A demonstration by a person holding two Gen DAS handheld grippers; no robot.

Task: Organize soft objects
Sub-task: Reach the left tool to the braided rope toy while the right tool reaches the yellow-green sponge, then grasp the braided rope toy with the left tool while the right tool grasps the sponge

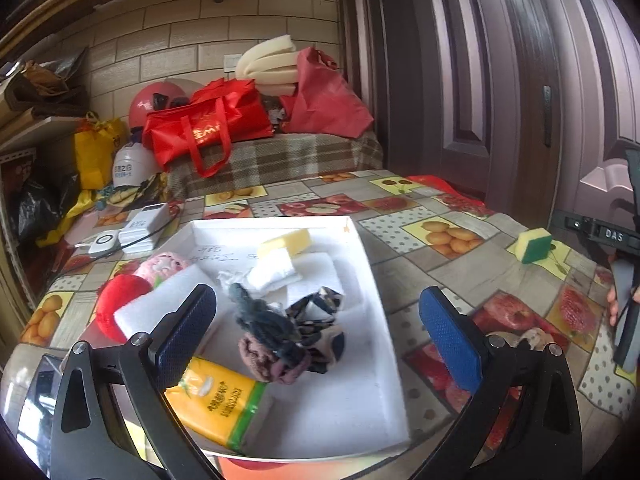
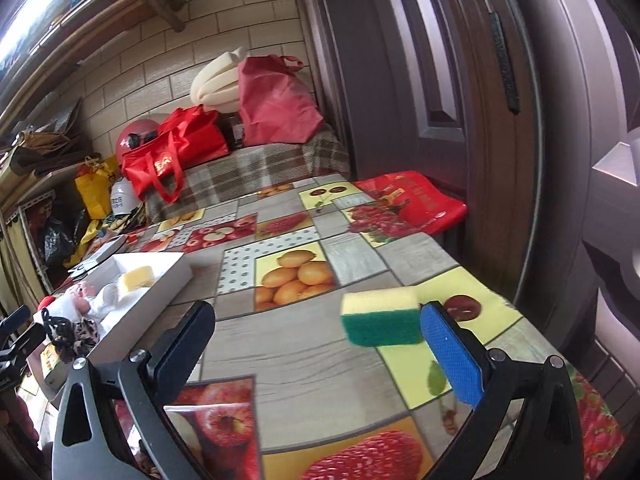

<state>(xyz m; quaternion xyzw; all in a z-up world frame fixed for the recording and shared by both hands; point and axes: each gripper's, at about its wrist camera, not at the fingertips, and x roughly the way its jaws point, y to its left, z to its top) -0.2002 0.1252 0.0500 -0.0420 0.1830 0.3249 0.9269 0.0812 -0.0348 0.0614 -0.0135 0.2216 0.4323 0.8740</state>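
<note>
A white tray on the fruit-print table holds a yellow sponge, a white cloth, a dark sock bundle and a yellow tissue pack. My left gripper hovers open over the tray, empty. A yellow-and-green sponge lies on the table just left of my right gripper's blue pad; it also shows in the left wrist view. My right gripper is open and empty. The tray also shows at the left of the right wrist view.
A red ball and a pink plush rest at the tray's left side. White devices lie beyond. Red bags and foam pile on a plaid bench. A brown door stands right.
</note>
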